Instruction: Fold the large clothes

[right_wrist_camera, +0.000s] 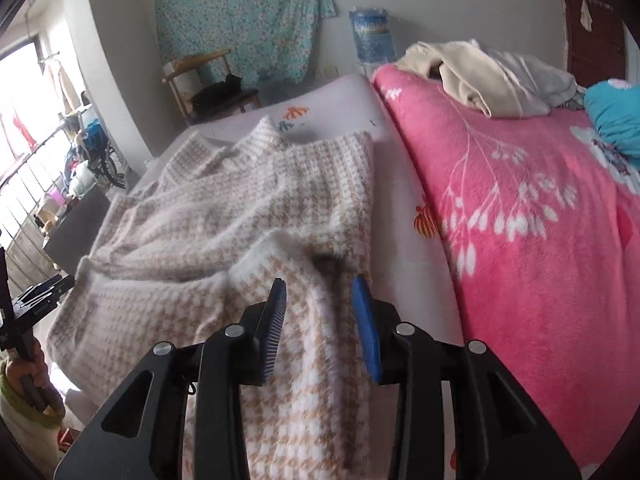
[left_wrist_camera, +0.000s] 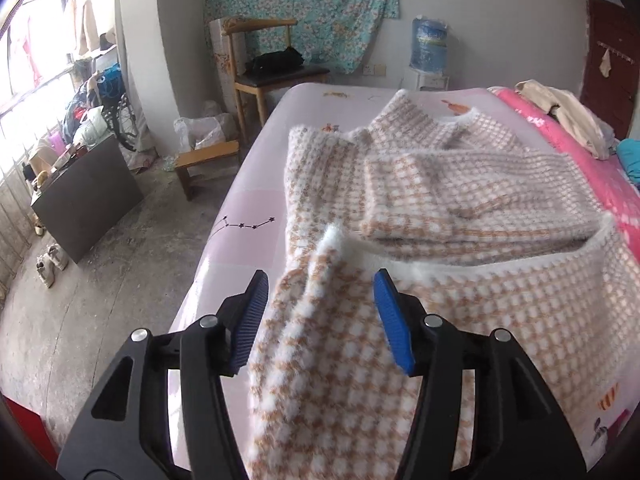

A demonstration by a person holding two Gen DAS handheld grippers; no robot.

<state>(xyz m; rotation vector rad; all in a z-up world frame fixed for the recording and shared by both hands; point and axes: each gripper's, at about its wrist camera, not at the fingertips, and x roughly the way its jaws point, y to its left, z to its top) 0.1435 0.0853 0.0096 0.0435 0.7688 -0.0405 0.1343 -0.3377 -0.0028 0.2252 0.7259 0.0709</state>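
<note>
- Left wrist view alone shows the small wooden stool (left_wrist_camera: 208, 162) on the floor and the dark cabinet (left_wrist_camera: 86, 196) by the window; right wrist view alone shows a hand (right_wrist_camera: 34, 372) gripping the other tool's handle.
- Left gripper (left_wrist_camera: 320, 312): blue pads apart, the fluffy beige-and-white houndstooth sweater (left_wrist_camera: 460, 200) lying loose between them, unpinched.
- Right gripper (right_wrist_camera: 320, 320): jaws apart over the sweater's hem.
- The sweater lies part-folded on the pale pink bed sheet (left_wrist_camera: 240, 216), beside the pink floral fleece blanket (right_wrist_camera: 520, 216).
</note>
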